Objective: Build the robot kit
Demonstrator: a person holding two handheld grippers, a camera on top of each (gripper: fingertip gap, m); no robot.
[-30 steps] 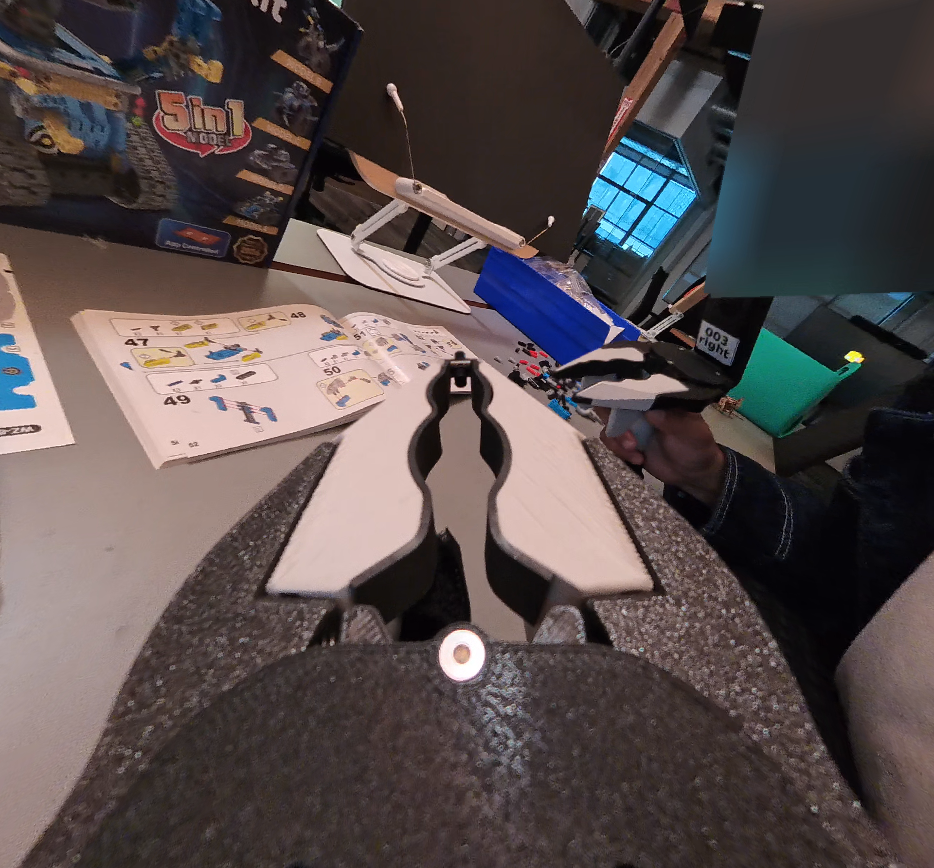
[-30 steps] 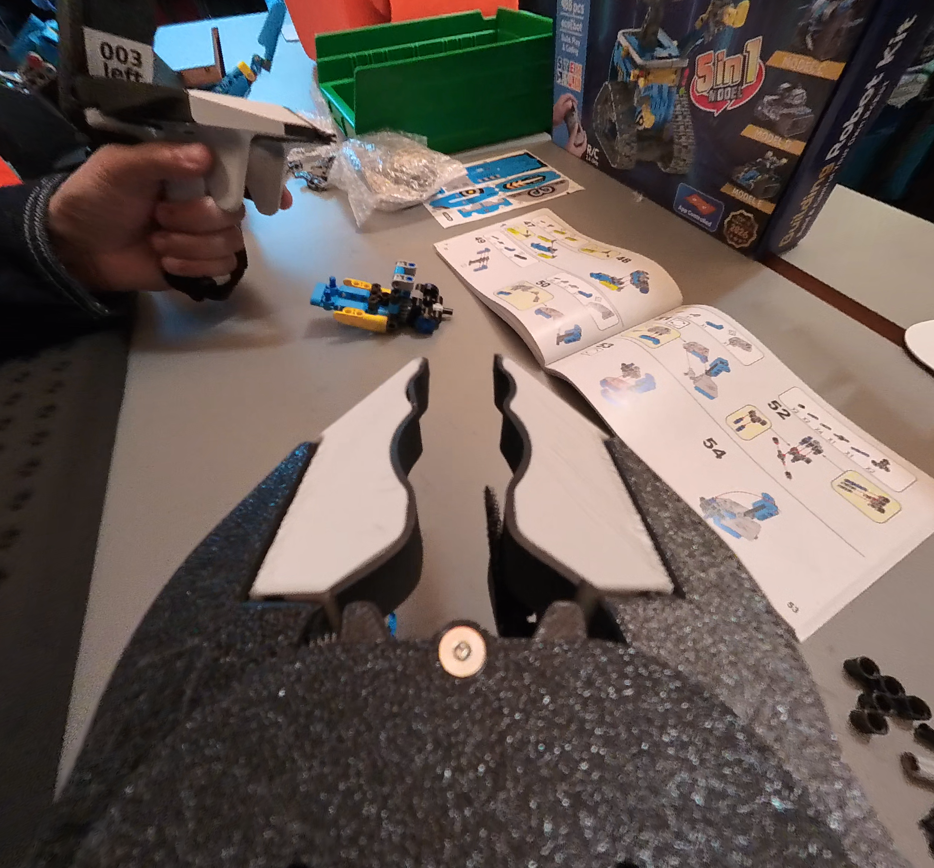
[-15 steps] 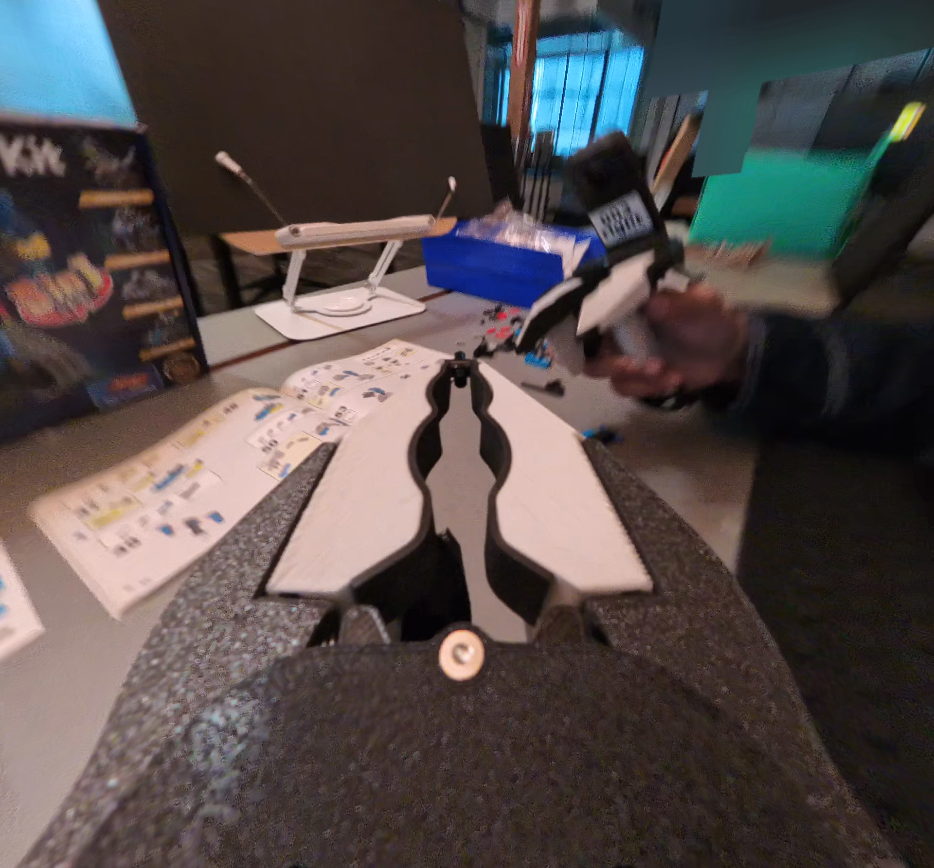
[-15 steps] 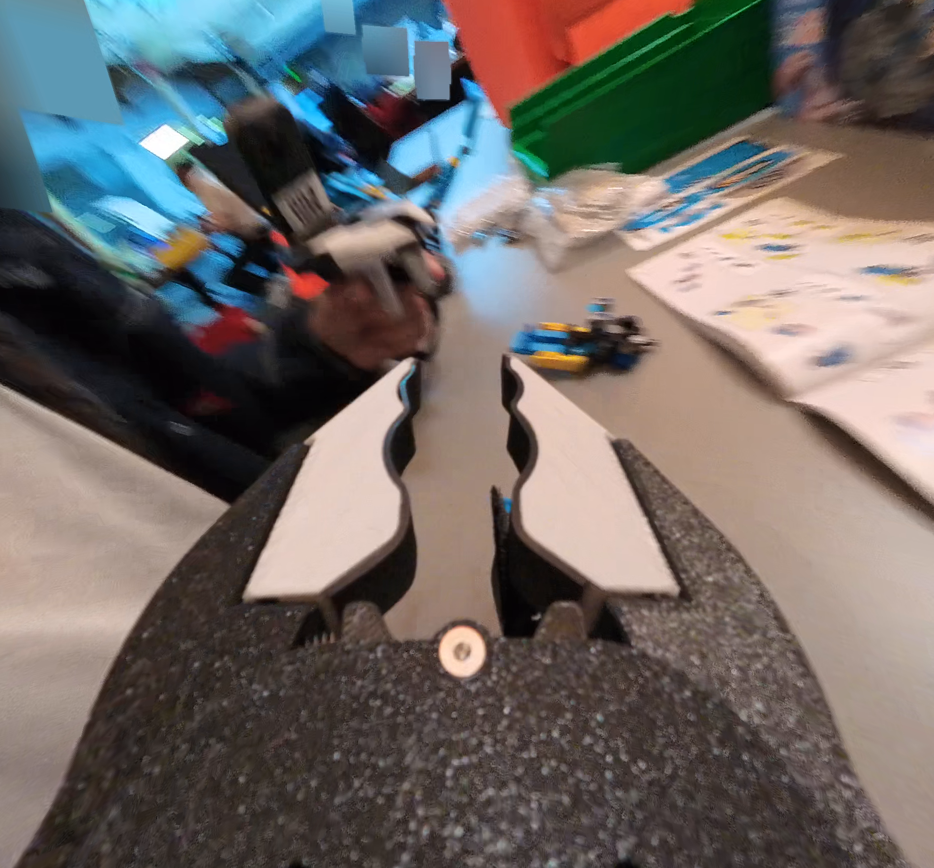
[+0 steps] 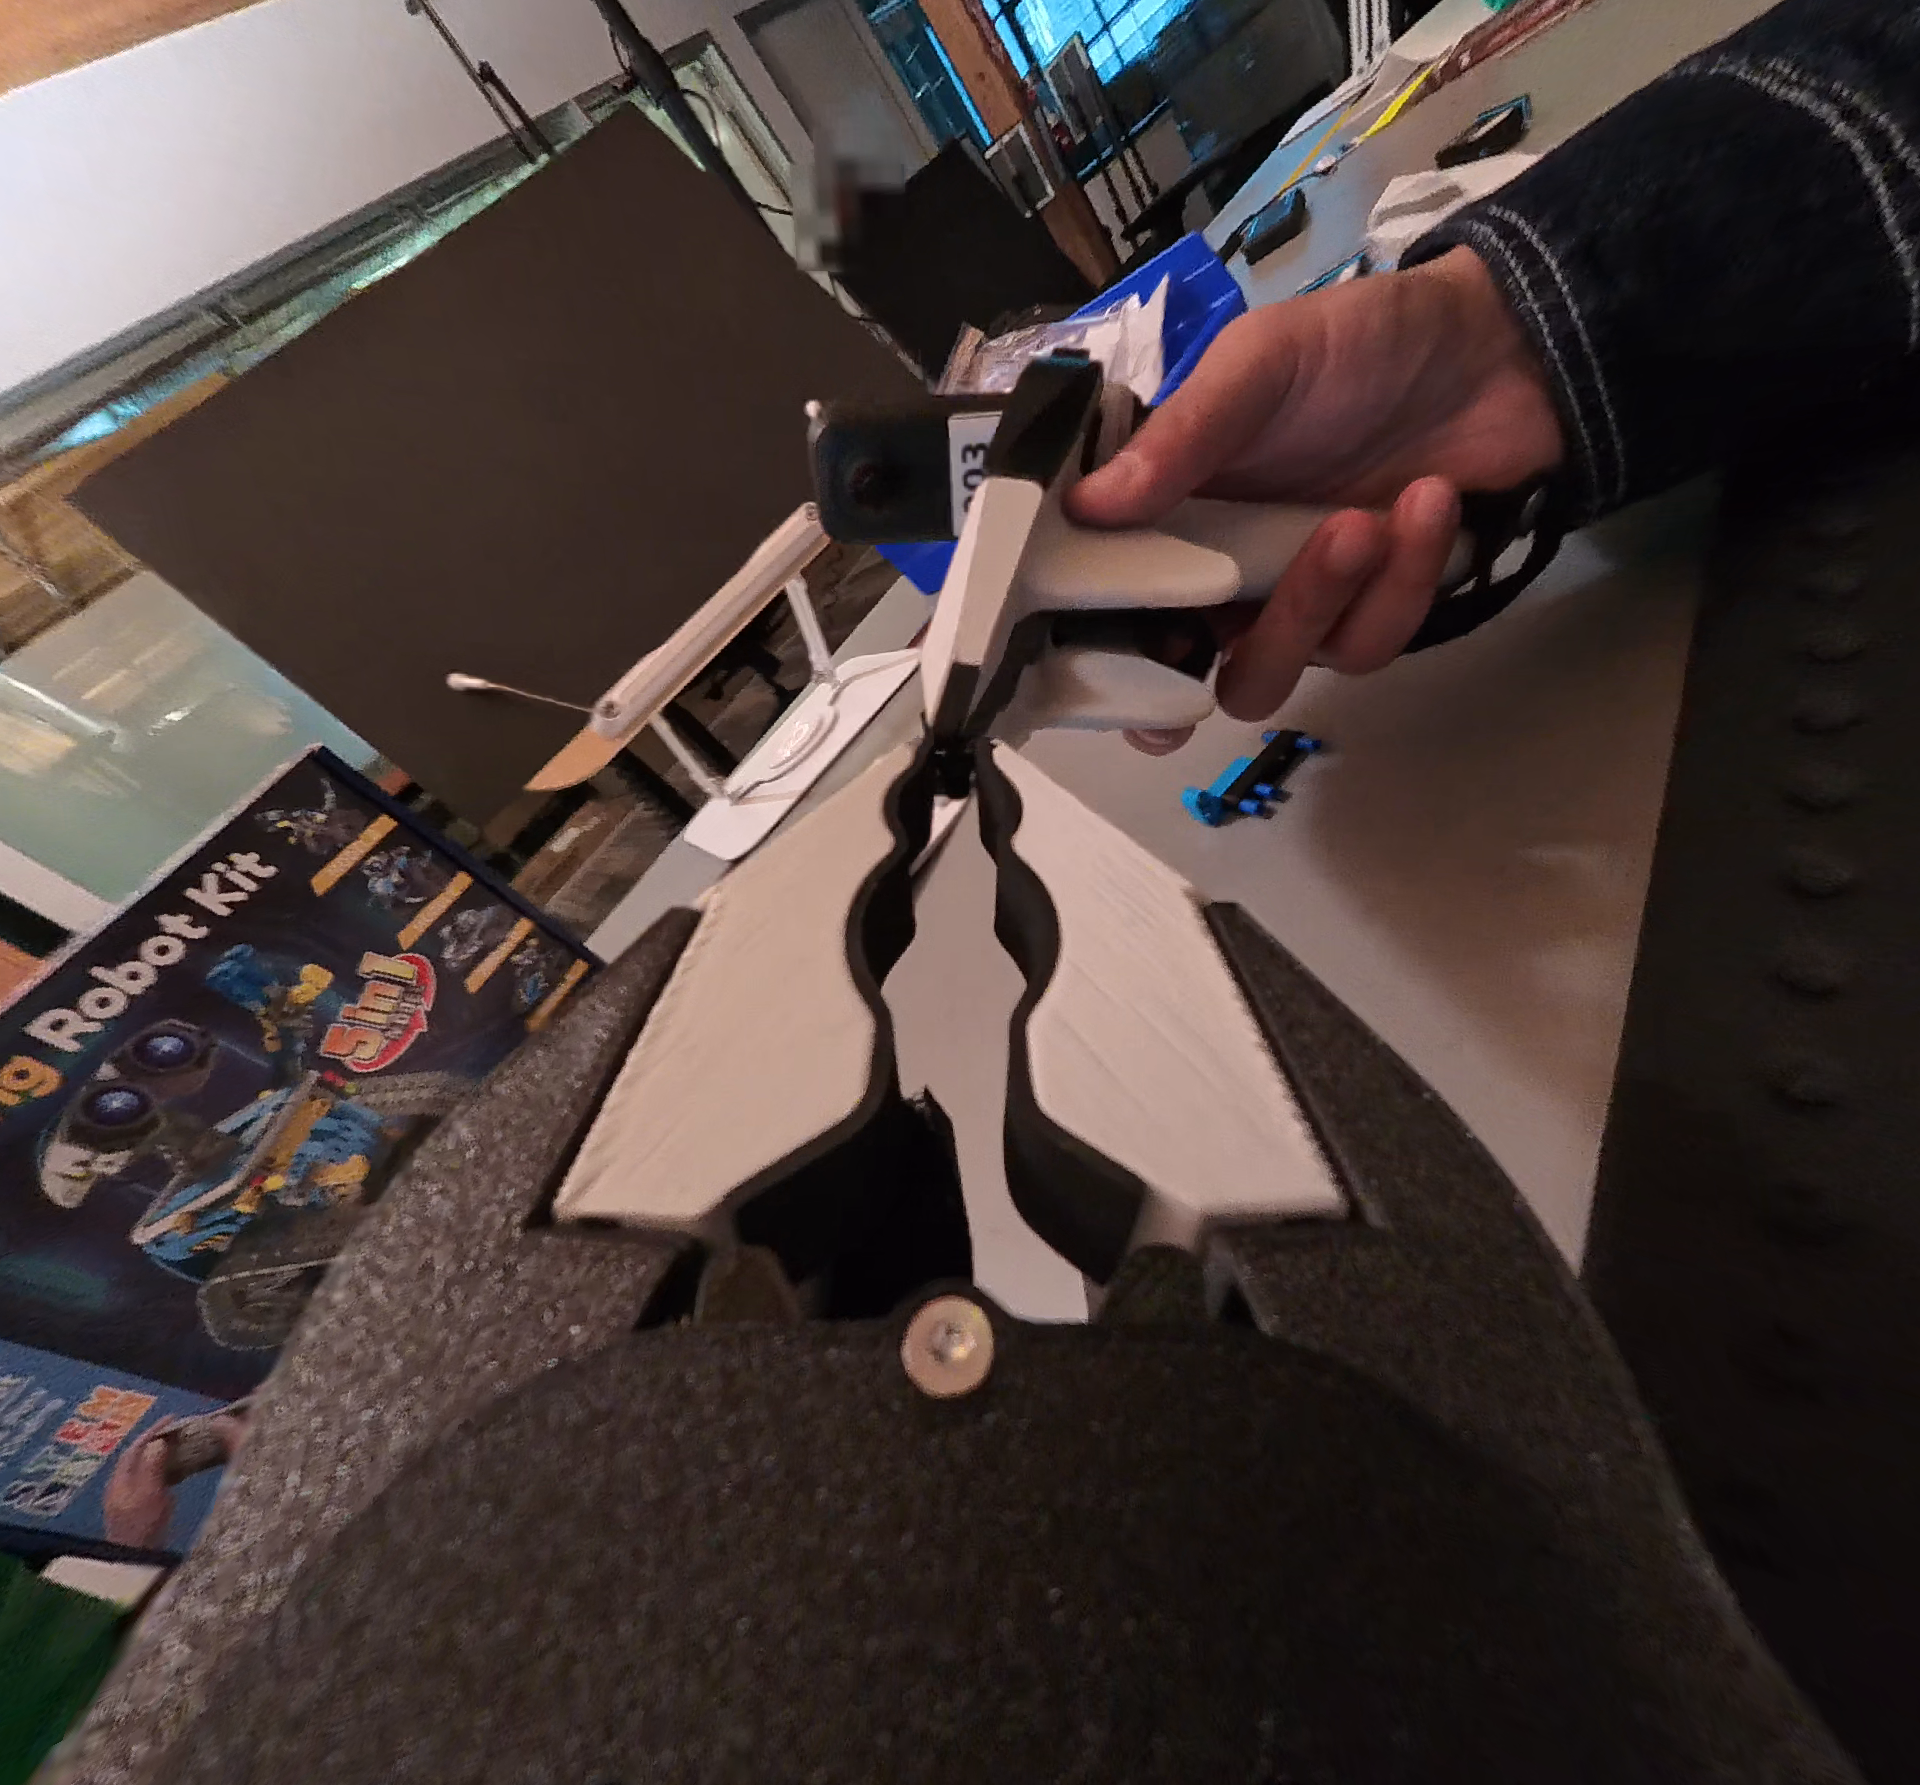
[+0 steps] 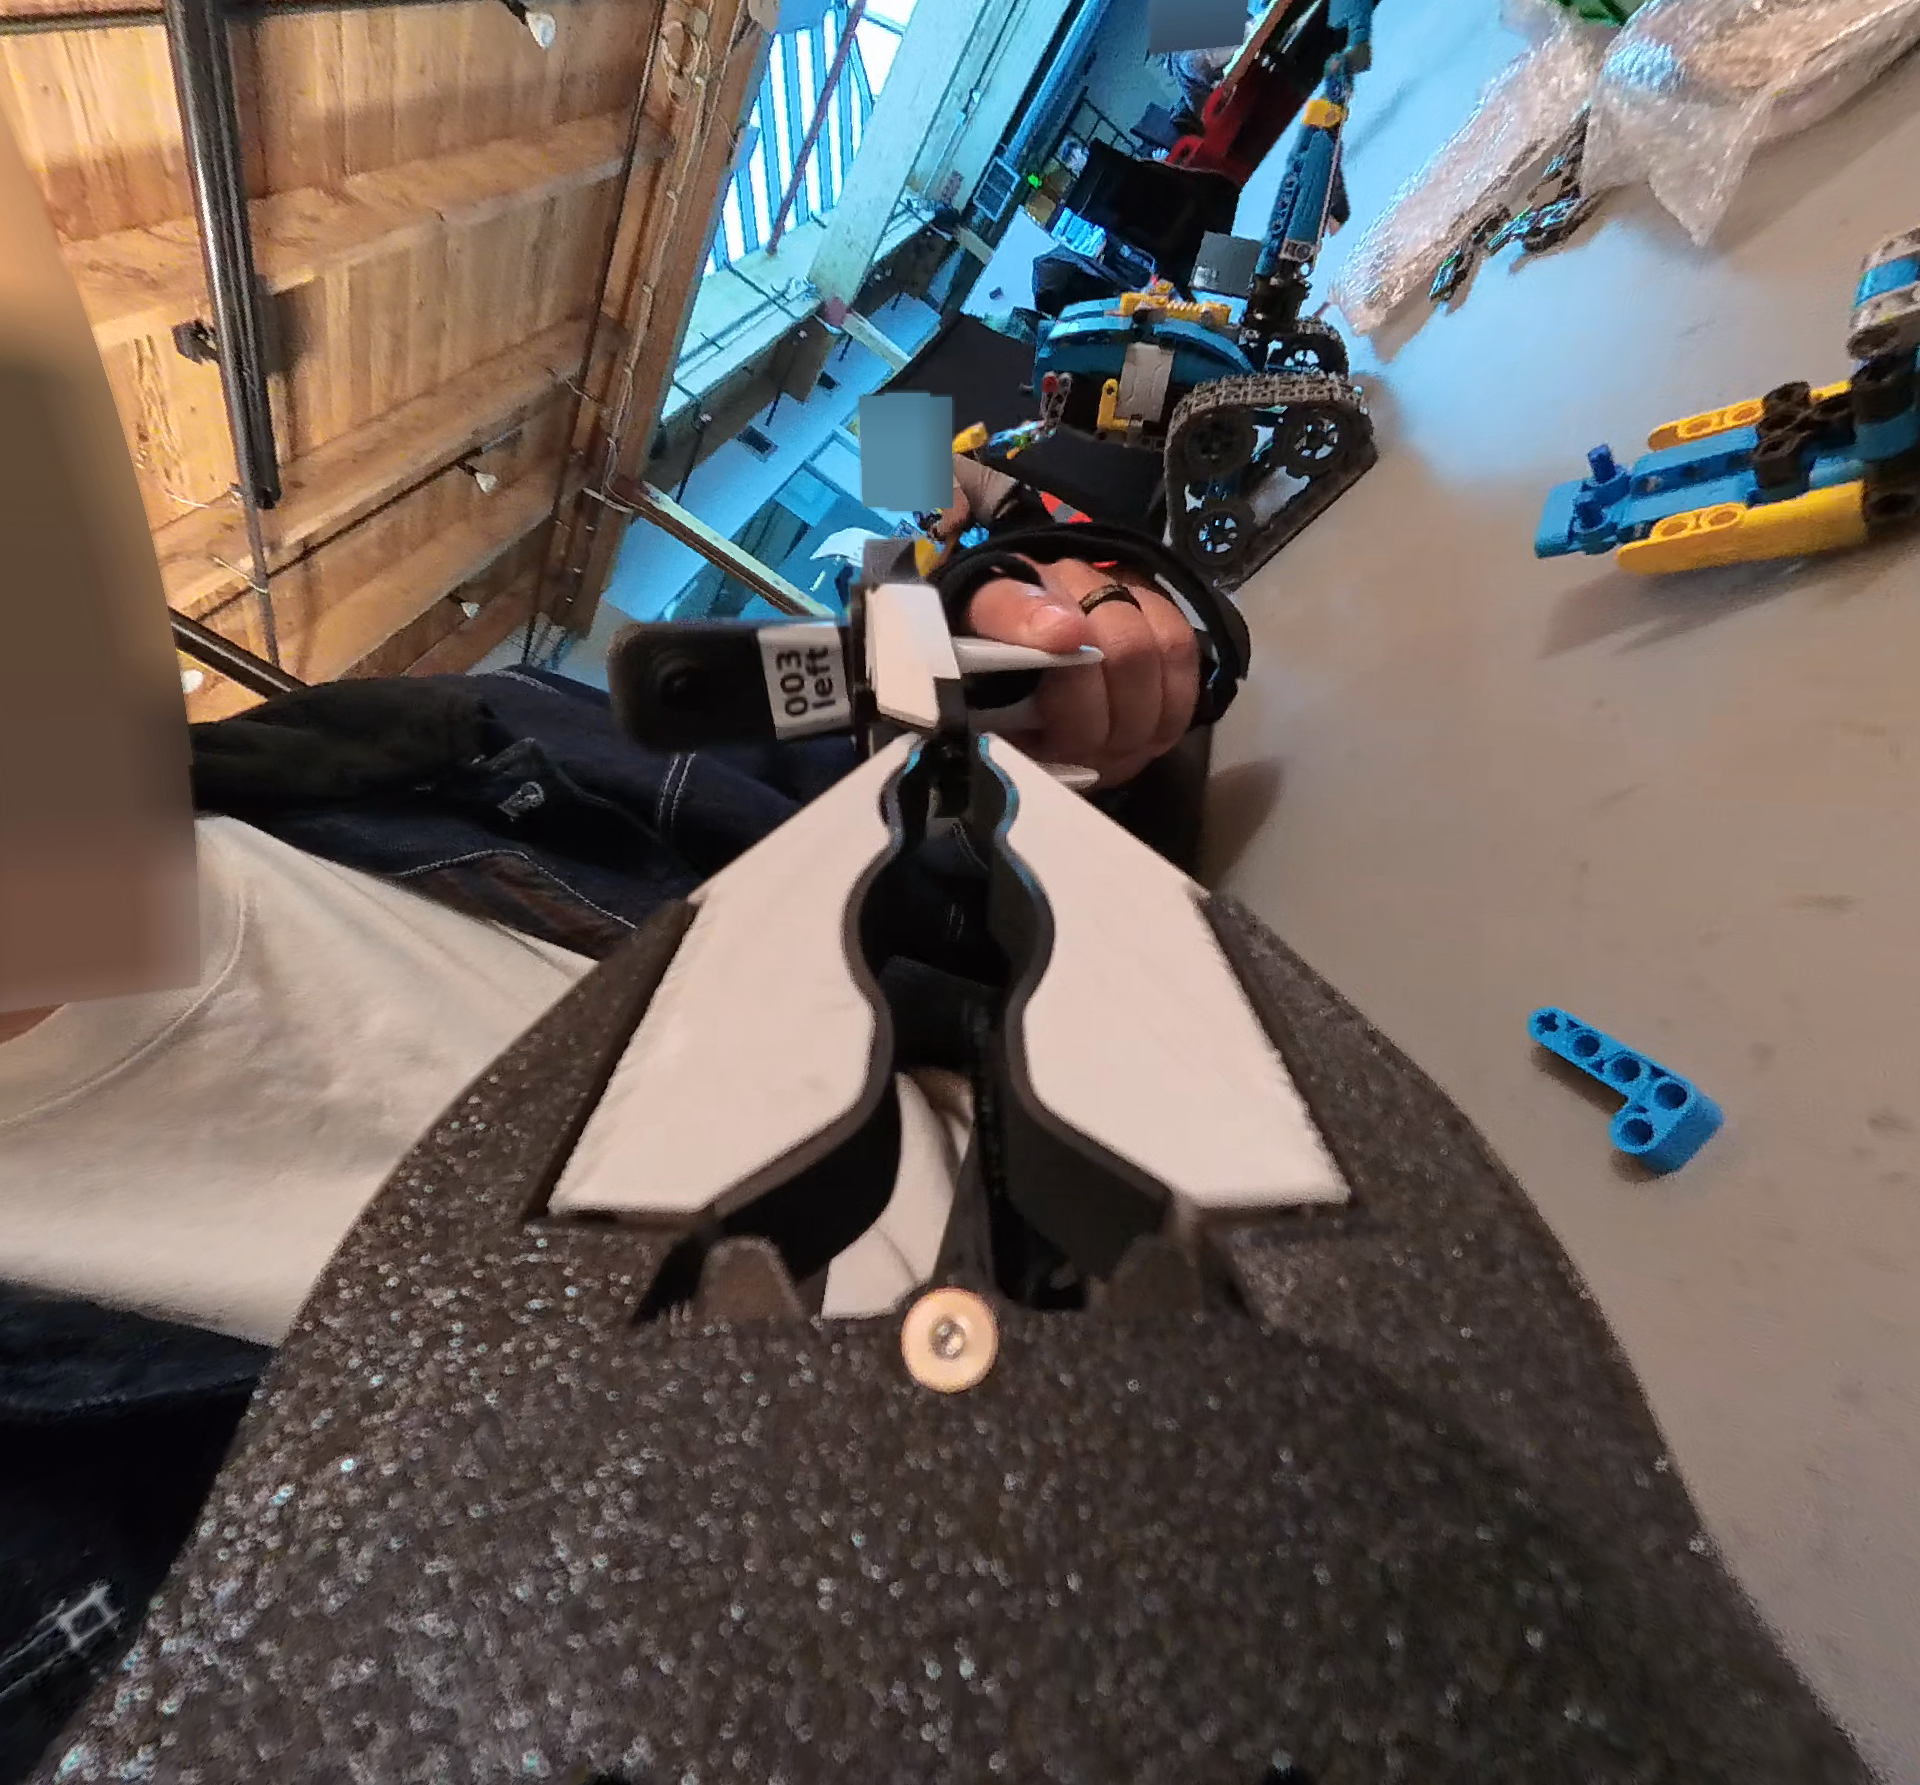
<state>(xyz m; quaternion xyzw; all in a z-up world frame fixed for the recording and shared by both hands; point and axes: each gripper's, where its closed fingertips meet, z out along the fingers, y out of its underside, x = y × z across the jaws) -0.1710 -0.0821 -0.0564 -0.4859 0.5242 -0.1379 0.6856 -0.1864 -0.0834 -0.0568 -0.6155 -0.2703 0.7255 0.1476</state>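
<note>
The left gripper (image 5: 951, 764) and the right gripper (image 6: 948, 771) meet tip to tip above the tabletop (image 6: 1558, 800), each held in 1 hand. The jaws of the left gripper are drawn in at the tips on a small black part (image 5: 952, 771). The jaws of the right gripper are narrowed onto the same part from the opposite side, though how firmly they bite cannot be told. The part is airborne between the 2 tips, clear of the tabletop. In the right wrist view, a blue L-shaped beam (image 6: 1626, 1096) lies at 4 o'clock from the tips and a blue and yellow assembly (image 6: 1725, 488) at 2 o'clock. A tracked model (image 6: 1236, 416) stands at 1 o'clock.

Probable faults:
- With only the extreme tips engaged, the contact area looks very small. Any twist between the 2 grippers could lever the part out sideways.
- If either pair of jaws releases before the other has a secure bite, the part would likely drop and could be hard to find against dark clothing.
- Excess squeeze could eject it.
</note>
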